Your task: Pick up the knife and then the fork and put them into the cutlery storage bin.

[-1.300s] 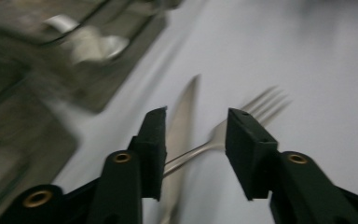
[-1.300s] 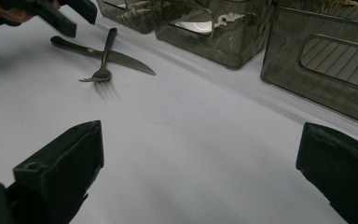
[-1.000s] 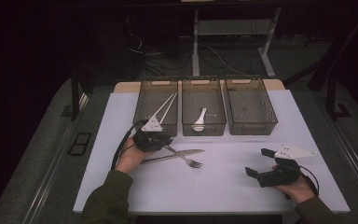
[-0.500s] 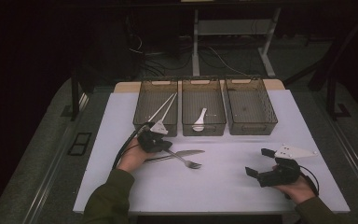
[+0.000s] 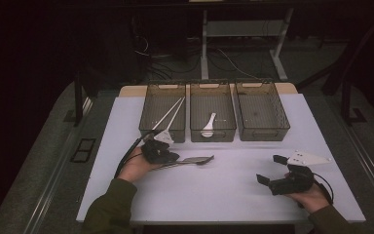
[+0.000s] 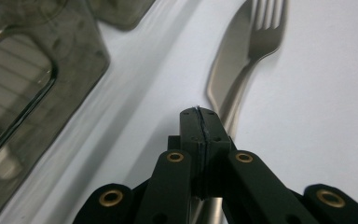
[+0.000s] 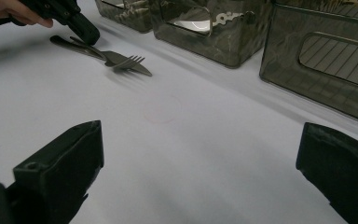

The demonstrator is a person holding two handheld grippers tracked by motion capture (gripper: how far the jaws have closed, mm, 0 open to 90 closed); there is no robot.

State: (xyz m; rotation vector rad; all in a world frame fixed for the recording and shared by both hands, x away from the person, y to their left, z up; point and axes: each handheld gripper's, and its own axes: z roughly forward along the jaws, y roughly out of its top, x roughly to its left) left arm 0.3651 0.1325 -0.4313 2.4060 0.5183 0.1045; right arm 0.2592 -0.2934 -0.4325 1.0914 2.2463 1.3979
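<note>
A metal fork (image 5: 200, 159) lies over a metal knife (image 5: 185, 163) on the white table, just in front of the left bin. In the left gripper view the fork (image 6: 266, 25) rests on the knife (image 6: 226, 86), and both run under my jaws. My left gripper (image 5: 174, 157) (image 6: 200, 116) is shut, its tip down on their handles; I cannot tell whether it pinches one. From the right gripper view the left gripper (image 7: 87, 34) touches the handles behind the fork (image 7: 127, 62). My right gripper (image 5: 270, 169) (image 7: 200, 137) is open low over bare table at the right.
Three smoky plastic bins stand in a row at the back. The left bin (image 5: 148, 105) holds chopsticks (image 5: 169, 113), the middle bin (image 5: 193, 105) a white spoon (image 5: 208, 126), and the right bin (image 5: 282, 114) looks bare. The table's front edge (image 5: 214, 222) is near my forearms.
The fork has swung up from its splayed angle and now lies along the knife. My left gripper shifted slightly forward with it. The right gripper has stayed still.
</note>
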